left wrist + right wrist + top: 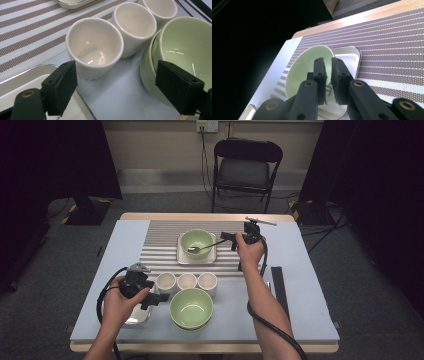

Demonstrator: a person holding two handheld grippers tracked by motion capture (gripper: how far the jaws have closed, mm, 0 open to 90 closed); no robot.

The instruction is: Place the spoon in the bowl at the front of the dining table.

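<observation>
Your right gripper (pixel 229 240) seemingly pinches the spoon (pixel 205 246) over the far green bowl (pixel 197 241) (jaws nearly together); left gripper (pixel 156 298) spread, idle. Next: release cleanly.

The left gripper (pixel 159 299) rests low and level in the left hand (pixel 120 304), its jaws spread wide with nothing pressed between the pads. The right gripper (pixel 226 239), held in the right hand (pixel 250 251), points leftward with jaws nearly together, a narrow gap between them.

Three cups (pixel 186 281) and green bowl (pixel 191 308) crowd the near table; right side open.
</observation>
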